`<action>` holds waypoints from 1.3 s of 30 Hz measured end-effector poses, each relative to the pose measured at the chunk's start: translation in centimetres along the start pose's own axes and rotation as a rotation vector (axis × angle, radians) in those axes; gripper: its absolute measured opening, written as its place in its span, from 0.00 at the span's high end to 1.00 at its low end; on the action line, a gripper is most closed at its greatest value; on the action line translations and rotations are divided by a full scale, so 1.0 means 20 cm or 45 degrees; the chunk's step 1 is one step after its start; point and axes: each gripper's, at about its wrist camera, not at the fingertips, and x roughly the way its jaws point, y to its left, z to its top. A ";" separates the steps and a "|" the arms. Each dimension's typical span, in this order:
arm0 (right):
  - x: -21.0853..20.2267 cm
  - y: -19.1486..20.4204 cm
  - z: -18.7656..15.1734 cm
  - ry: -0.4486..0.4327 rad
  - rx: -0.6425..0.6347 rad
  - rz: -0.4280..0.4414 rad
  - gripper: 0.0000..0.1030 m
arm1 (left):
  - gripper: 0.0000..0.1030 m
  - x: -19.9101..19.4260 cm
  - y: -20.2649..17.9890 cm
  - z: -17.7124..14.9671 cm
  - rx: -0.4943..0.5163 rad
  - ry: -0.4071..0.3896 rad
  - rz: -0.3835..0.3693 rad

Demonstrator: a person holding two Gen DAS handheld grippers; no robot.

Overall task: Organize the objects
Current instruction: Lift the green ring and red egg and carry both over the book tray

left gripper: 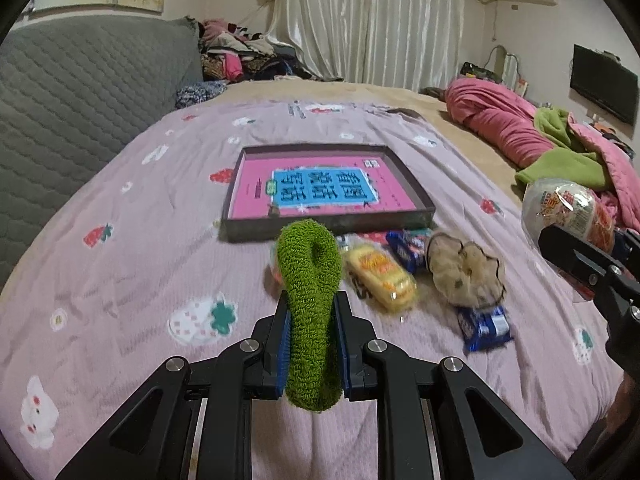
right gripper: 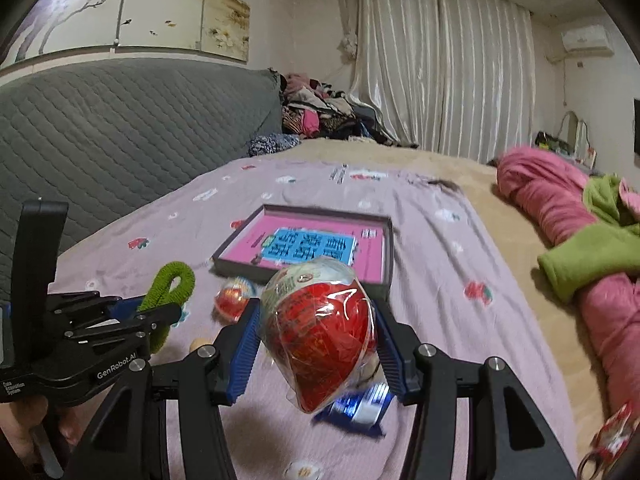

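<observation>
The tray [left gripper: 240,216] on the bed [left gripper: 120,280] held only a pink book. The left gripper [left gripper: 310,320] had its fingers squeezed on a green hair tie [left gripper: 310,280]. The right gripper [right gripper: 316,336] pinched a wrapped snack [right gripper: 320,332]. Other snacks [left gripper: 380,276] lay near the tray, waiting.

Your left gripper [left gripper: 310,316] grips a green scrunchie [left gripper: 310,292], its jaws pressed against it, above the bed [left gripper: 120,280]. Beyond lie a yellow packet [left gripper: 382,278], blue wrappers [left gripper: 484,326] and a shallow box [left gripper: 328,226]; your right gripper [left gripper: 576,256] carries a wrapped egg-shaped package [left gripper: 568,210].
</observation>
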 end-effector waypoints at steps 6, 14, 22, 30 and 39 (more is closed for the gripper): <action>0.04 -0.08 0.10 -0.014 0.064 0.080 0.48 | 0.81 0.03 0.00 0.14 -0.016 -0.041 -0.009; 0.08 -0.17 0.24 -0.073 0.047 0.040 0.48 | 0.81 0.09 0.00 0.33 -0.025 -0.083 -0.015; 0.12 -0.26 0.37 -0.119 0.062 0.014 0.48 | 0.81 0.15 -0.02 0.48 -0.008 -0.108 -0.026; 0.11 -0.27 0.54 -0.187 -0.013 -0.024 0.48 | 0.81 0.16 -0.02 0.63 0.039 -0.142 -0.006; 0.17 -0.26 0.73 -0.240 -0.034 -0.042 0.48 | 0.81 0.16 0.02 0.85 0.039 -0.204 0.014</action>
